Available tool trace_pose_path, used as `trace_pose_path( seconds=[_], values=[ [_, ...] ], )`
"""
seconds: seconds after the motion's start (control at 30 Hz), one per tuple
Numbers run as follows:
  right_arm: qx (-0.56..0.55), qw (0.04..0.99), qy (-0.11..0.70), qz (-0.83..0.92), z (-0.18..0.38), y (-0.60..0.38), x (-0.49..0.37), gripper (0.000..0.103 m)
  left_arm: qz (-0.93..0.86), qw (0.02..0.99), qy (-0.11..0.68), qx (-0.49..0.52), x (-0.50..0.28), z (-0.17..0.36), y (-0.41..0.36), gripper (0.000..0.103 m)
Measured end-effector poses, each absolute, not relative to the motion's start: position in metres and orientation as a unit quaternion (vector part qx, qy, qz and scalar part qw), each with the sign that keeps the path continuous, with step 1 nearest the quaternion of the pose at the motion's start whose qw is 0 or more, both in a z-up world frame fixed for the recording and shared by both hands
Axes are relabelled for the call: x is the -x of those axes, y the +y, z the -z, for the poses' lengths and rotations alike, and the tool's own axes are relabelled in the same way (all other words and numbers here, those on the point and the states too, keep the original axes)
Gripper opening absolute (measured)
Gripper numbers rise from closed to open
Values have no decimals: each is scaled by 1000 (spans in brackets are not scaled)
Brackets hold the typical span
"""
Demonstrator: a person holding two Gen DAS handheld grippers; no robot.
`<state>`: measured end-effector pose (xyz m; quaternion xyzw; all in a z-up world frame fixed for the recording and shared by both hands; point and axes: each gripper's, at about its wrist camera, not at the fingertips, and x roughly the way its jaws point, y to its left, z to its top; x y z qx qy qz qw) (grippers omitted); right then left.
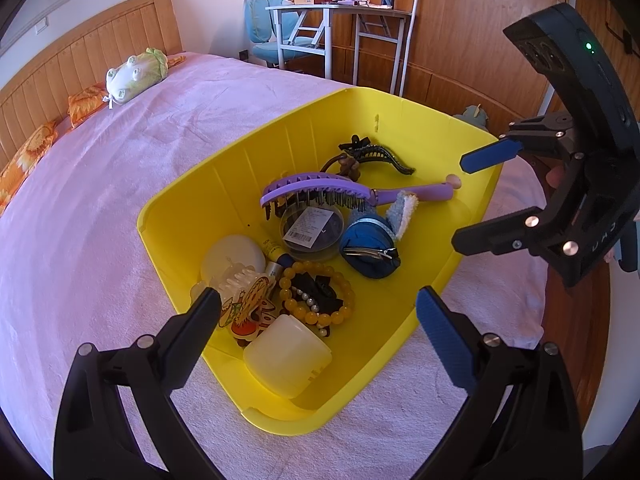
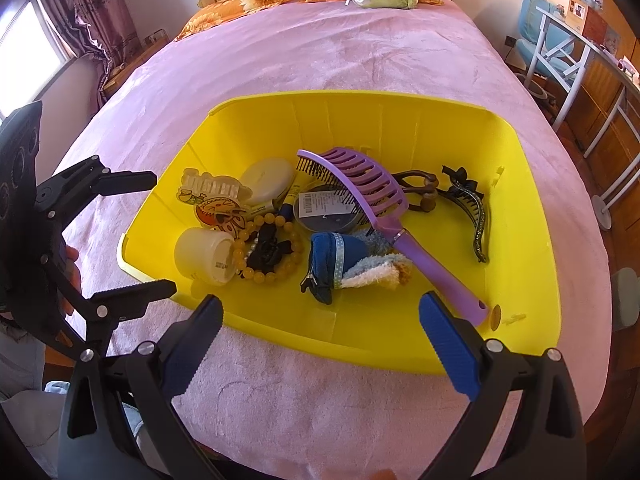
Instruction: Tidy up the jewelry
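both grippers spread and empty over the yellow bin on the bed.
brush at centre, bead bracelet at 8 o'clock; left gripper and right gripper hover at the near rim; sorting or finished, i cannot tell.

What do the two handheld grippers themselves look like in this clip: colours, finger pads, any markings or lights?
Both are black plastic frames with silver rivets at the joints. The left gripper and right gripper have ribbed blue pads on the inner finger faces. The right one's housing shows a small green light and white lettering. No cables or sleeves show clearly.
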<state>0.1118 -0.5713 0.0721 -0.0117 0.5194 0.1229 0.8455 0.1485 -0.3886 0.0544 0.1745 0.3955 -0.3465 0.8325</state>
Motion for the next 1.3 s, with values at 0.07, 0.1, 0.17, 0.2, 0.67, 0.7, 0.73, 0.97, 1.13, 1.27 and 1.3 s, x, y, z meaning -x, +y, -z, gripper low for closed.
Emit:
trace_pose_path(
  seconds=[0.07, 0.1, 0.17, 0.2, 0.67, 0.7, 0.73, 0.97, 1.13, 1.27, 1.3],
  values=[
    [12, 846, 519, -123, -72, -571, -111, 99, 346, 833, 396, -175, -149, -54, -389, 95],
    [12, 845, 519, -124, -72, -571, -111, 99, 345, 833, 396, -175, -149, -54, -389, 95],
    [13, 845, 520, -124, -72, -571, -111, 99, 346, 833, 396, -174, -148, -54, -389, 95],
    [13, 845, 519, -124, -72, -571, -111, 99, 346, 833, 396, -175, -148, -54, -389, 95],
    [16, 845, 519, -129, -71, -570, -111, 99, 345, 833, 396, -174, -147, -52, -389, 95],
    [16, 845, 519, -129, -71, -569, -111, 99, 345, 833, 396, -174, -146, -52, -389, 95],
    [16, 845, 519, -129, -71, -569, -111, 99, 345, 833, 396, -174, -147, -52, -389, 95],
    [15, 845, 519, -129, -71, -569, -111, 99, 345, 833, 396, -174, -147, -52, -389, 95],
    [16, 845, 518, -130, -71, -568, -111, 99, 346, 832, 396, -174, -145, -50, -390, 95],
    [16, 845, 517, -133, -71, -566, -111, 99, 345, 833, 396, -175, -146, -51, -390, 95],
    [16, 845, 517, -134, -72, -566, -111, 99, 345, 833, 396, -175, -145, -50, -390, 95]
  ],
)
